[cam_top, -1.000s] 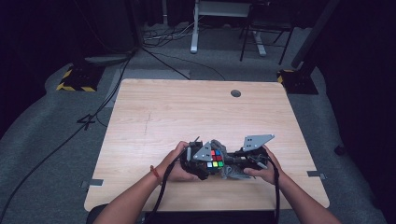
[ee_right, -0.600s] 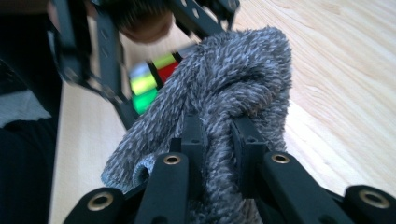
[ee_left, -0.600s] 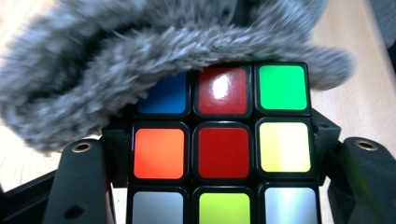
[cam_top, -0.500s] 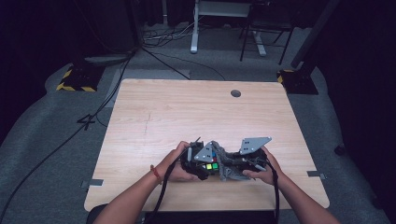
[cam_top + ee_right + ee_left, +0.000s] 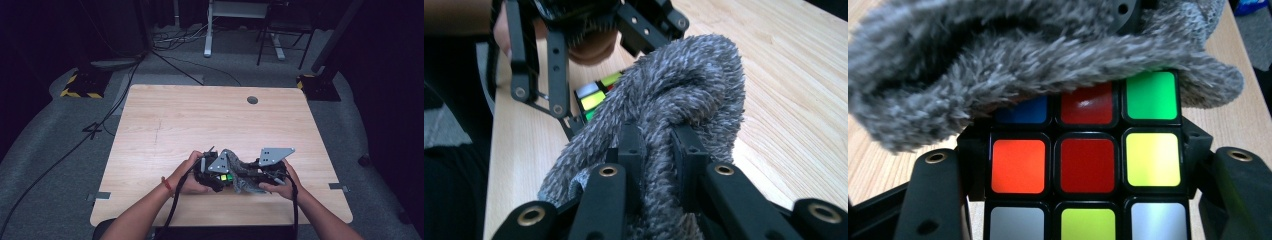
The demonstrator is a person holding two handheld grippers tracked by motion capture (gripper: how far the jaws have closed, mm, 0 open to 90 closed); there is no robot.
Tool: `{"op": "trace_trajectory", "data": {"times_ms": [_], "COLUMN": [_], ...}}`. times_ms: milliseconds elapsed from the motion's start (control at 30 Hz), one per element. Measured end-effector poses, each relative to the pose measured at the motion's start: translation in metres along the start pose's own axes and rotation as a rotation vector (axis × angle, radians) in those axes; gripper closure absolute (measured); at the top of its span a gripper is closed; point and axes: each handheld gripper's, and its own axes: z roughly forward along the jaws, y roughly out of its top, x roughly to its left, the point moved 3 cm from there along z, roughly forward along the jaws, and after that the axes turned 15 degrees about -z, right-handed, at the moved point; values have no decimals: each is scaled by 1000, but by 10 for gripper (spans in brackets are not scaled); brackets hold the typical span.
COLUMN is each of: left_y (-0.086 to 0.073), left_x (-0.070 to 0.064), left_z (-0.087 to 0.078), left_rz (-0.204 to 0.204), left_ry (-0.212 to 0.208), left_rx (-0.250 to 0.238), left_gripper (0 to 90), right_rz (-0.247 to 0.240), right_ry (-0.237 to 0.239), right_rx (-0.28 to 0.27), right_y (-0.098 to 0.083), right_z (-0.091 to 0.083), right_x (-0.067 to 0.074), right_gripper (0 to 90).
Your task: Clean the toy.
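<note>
Puzzle cube (image 5: 1087,165) clamped between the left gripper's (image 5: 1087,200) jaws, low over the near edge of the surface (image 5: 200,120). Right gripper (image 5: 659,150) pinches a fuzzy grey cloth (image 5: 684,95) draped over the cube's top. Risk: cloth fibres could snag on a cube corner, or a hard tug could twist the cube out of its clamp. Both hands sit close together, grippers pointing inward at each other.

Both forearms reach in, left tool (image 5: 220,176) and right tool (image 5: 250,176) clamped, tips meeting.
</note>
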Motion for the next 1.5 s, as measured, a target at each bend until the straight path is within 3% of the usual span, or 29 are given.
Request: {"op": "trace_trajectory", "data": {"times_ms": [167,300,400,533,700,800,900,967,1067,1167,1267,1333,1400,1500], "left_y": [1,4,6,9,7,6,3,3,3,5,6,7,8,7], "left_x": [2,2,2,2,1,2,2,0,-2,-3,-3,-3,-4,-3], "left_z": [-5,-13,-18,-24,-22,-22,-15,-11,-7,-10,-13,-17,-19,-19], "left_rz": [7,1,11,9,16,7,25,36,41,45,49,45,45,46], "left_ry": [3,5,1,-15,-14,-12,12,4,5,17,23,10,5,-2], "left_rx": [-19,-49,-80,-115,-103,-98,-53,-33,-26,-44,-60,-81,-96,-97], "left_gripper": [336,336,336,336,335,334,334,334,335,335,335,335,335,335], "right_rz": [-17,7,6,28,58,52,50,39,4,12,67,79,99,91], "right_ry": [-26,-18,-24,3,24,18,20,31,16,8,14,12,27,39], "right_rx": [3,51,122,149,104,78,33,5,5,14,67,94,93,68], "right_y": [6,-3,-14,-21,-21,-16,-9,-2,3,0,-16,-23,-27,-23], "right_z": [1,3,8,12,11,6,0,-3,-4,-3,4,7,9,8], "right_x": [1,-4,-7,-8,-9,-7,-6,-2,2,-1,-11,-14,-16,-13], "right_gripper": [782,781,780,780,780,781,781,781,781,780,780,780,780,780]}}
